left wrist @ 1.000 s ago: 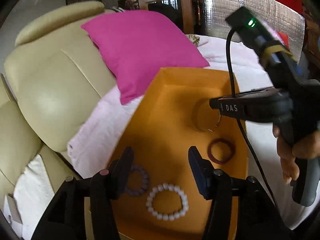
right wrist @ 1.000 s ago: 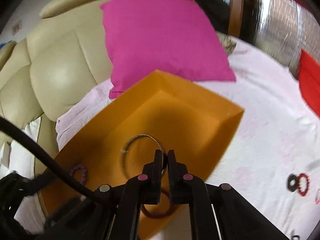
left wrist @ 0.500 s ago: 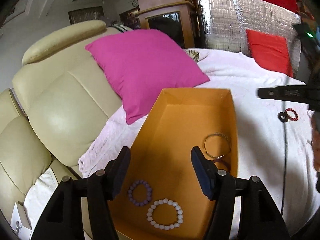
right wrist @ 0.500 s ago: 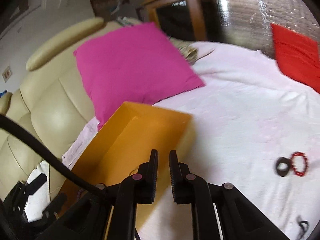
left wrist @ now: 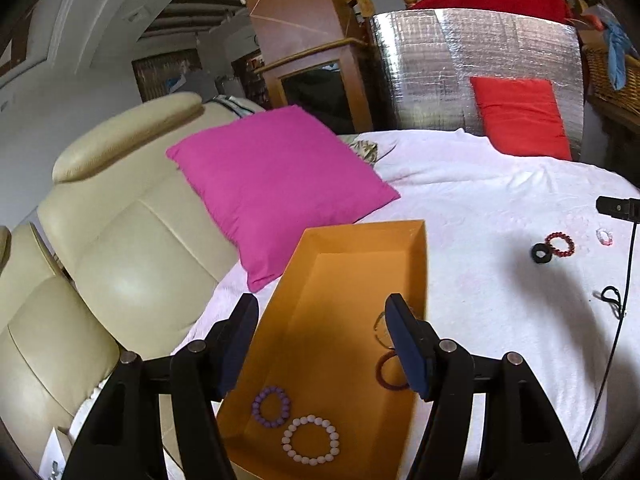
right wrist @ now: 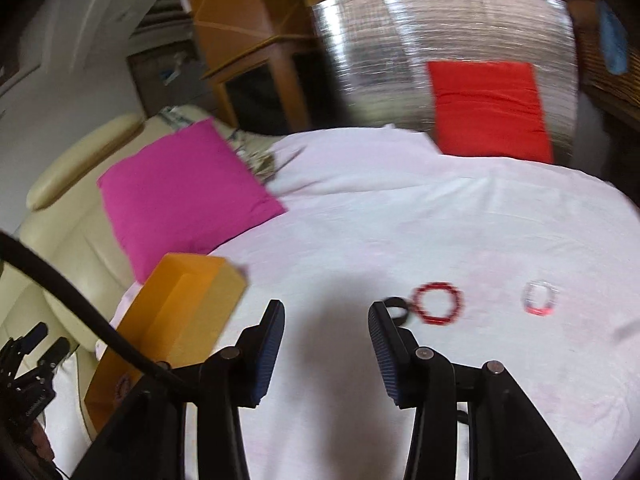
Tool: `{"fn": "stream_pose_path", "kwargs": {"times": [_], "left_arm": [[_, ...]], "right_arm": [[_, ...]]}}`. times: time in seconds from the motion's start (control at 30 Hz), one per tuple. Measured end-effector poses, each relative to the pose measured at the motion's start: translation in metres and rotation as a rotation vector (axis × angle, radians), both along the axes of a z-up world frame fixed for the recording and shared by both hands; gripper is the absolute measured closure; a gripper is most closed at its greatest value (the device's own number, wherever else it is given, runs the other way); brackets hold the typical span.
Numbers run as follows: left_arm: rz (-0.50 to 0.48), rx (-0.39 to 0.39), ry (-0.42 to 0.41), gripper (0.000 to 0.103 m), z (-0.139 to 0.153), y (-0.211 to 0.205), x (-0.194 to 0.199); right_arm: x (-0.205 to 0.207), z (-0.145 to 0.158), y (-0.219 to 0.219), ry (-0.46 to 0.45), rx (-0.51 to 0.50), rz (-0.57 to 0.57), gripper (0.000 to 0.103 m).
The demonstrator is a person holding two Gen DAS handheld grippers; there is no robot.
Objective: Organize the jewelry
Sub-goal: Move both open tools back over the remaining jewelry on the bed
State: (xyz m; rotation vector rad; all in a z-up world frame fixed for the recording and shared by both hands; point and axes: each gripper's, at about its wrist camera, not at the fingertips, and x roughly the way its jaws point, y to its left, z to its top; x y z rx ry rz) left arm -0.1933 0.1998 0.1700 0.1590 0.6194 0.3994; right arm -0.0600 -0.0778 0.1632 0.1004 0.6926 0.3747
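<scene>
1. white bedding (left wrist: 500,200) covered the surface, with a pink cushion (left wrist: 276,176) against a cream sofa.
2. left gripper (left wrist: 322,344) stood apart, empty, above the orange box (left wrist: 352,264).
3. right gripper (right wrist: 326,340) was opening, nothing between its jaws.
4. box held a purple bracelet (left wrist: 271,407), white bead bracelet (left wrist: 310,439), a maroon ring (left wrist: 389,372) and a thin bangle, half hidden.
5. red bracelet (right wrist: 438,303), a dark ring and a blurred pale band lay outside.

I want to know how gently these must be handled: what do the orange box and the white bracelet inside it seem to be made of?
The orange box looks like matte cardboard: thin, straight walls with crisp folded corners and no gloss. The white bracelet looks like a ring of smooth round beads, glossy and milky with small highlights; stone, glass or plastic cannot be told apart from the pictures. How the beads are strung is not visible.
</scene>
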Motion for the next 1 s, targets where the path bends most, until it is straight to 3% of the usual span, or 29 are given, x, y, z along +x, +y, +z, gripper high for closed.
{"fn": "stream_pose_path", "kwargs": {"times": [0.23, 1.0], "left_arm": [[-0.045, 0.042, 0.0, 0.036, 0.01, -0.034, 0.005], [-0.168, 0.128, 0.009, 0.036, 0.017, -0.125, 0.019]], "right_arm": [[0.0, 0.001, -0.057, 0.013, 0.094, -0.097, 0.055], [-0.029, -0.005, -0.146, 0.009, 0.051, -0.167, 0.055]]}}
